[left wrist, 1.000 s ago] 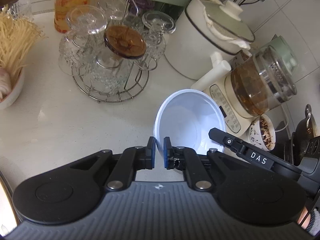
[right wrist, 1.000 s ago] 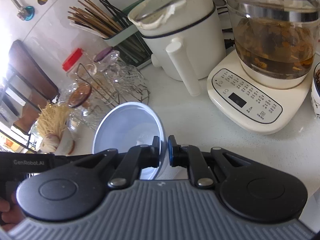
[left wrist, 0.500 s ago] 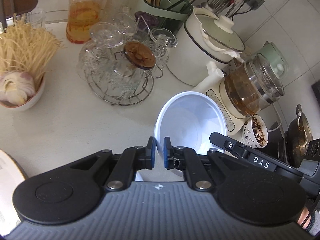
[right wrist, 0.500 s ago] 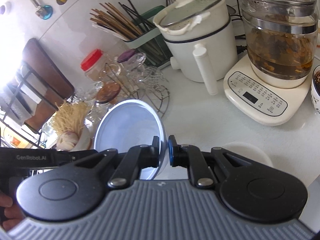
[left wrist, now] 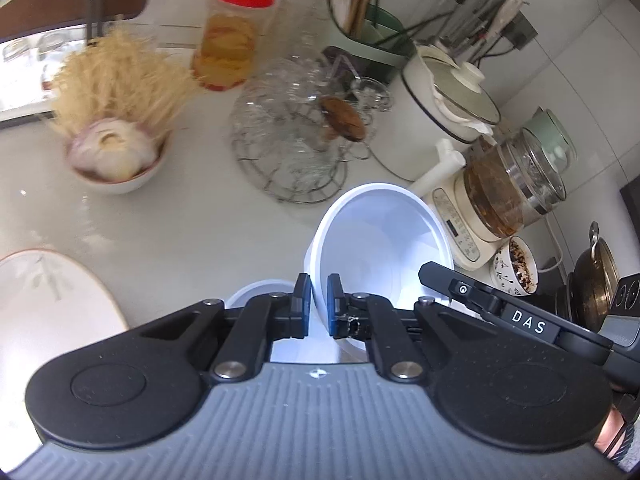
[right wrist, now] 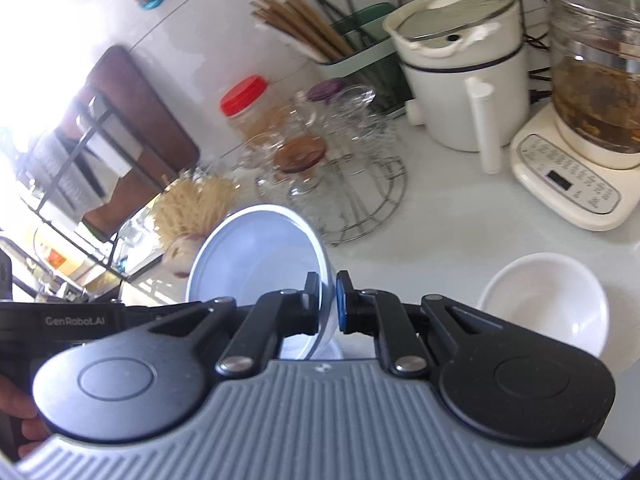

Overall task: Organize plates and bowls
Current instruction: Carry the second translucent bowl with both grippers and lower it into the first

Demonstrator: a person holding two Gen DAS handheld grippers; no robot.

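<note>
My left gripper [left wrist: 318,306] is shut on the near rim of a white bowl [left wrist: 380,244], held tilted above the counter. My right gripper [right wrist: 328,302] is shut on the opposite rim of the same white bowl [right wrist: 256,248]. Another white bowl [right wrist: 544,300] sits on the counter to the right in the right wrist view. A further white bowl [left wrist: 260,292] shows just below the left fingers. A white plate [left wrist: 44,304] with a leaf pattern lies at the lower left in the left wrist view.
A wire rack of upturned glasses [left wrist: 304,148] stands behind. A bowl with garlic and noodles [left wrist: 116,156] is at the left. A white electric pot [right wrist: 460,76], a glass kettle on a base [right wrist: 584,128], a red-lidded jar [left wrist: 232,36] and a chopstick holder [right wrist: 352,48] line the back.
Both grippers have risen and pulled back with the bowl between them. More of the counter shows, with the plate and the other bowls coming into view.
</note>
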